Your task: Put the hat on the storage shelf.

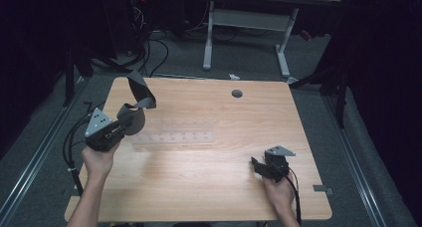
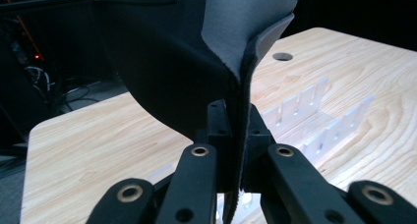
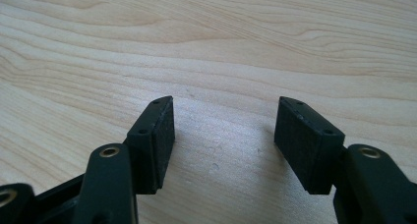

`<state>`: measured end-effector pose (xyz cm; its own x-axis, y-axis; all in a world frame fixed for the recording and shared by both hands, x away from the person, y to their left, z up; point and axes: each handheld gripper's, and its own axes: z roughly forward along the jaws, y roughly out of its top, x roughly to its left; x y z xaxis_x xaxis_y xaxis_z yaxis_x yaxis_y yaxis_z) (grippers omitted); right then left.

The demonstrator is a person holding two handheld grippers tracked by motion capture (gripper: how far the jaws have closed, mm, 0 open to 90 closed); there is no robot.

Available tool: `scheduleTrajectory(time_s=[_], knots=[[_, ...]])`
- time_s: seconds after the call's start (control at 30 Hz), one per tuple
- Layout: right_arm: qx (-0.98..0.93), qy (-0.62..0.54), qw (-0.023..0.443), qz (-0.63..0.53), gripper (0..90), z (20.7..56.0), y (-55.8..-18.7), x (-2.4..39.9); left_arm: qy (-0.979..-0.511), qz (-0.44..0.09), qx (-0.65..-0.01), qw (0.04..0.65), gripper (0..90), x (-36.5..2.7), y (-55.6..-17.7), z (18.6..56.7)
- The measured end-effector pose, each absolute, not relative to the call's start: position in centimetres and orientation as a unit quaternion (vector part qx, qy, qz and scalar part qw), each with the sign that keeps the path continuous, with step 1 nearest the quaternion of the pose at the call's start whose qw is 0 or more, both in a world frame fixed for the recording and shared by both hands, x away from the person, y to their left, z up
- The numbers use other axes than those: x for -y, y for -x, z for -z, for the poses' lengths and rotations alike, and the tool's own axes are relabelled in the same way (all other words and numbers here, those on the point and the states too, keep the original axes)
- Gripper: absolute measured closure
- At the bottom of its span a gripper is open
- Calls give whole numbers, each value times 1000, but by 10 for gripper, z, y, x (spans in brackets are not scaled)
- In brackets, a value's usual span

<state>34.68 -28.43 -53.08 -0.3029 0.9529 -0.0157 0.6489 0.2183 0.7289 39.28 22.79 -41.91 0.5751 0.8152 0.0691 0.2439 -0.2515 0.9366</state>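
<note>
My left gripper [image 1: 125, 125] hovers over the left part of the wooden table [image 1: 209, 187], shut on a soft grey and black fabric piece [image 1: 134, 118] with a strap looping up behind it. In the left gripper view the fabric [image 2: 196, 47] stands pinched edge-on between the gripper [image 2: 236, 123] pads and hides much of the scene. A clear slotted plastic rack [image 1: 174, 133] lies on the table just right of that gripper, and the rack [image 2: 314, 116] appears beyond the jaws. My right gripper [image 1: 256, 165] rests low at the table's front right; this gripper [image 3: 223, 130] is open, with bare wood between its pads.
A round cable hole [image 1: 237, 93] sits near the table's far edge, and the same hole [image 2: 282, 56] shows past the fabric. Behind the table stands a white-legged desk [image 1: 249, 23], with cables [image 1: 149, 48] on the dark floor. Rails run along both sides.
</note>
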Motion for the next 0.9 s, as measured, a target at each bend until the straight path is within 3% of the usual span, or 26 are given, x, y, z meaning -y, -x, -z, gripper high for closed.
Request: scheduleTrajectory(time_s=[0.9], knots=[[-742,-540,241,-316,407,531,-347,284,-728,-295,-399,472,866,-225,-402,456]])
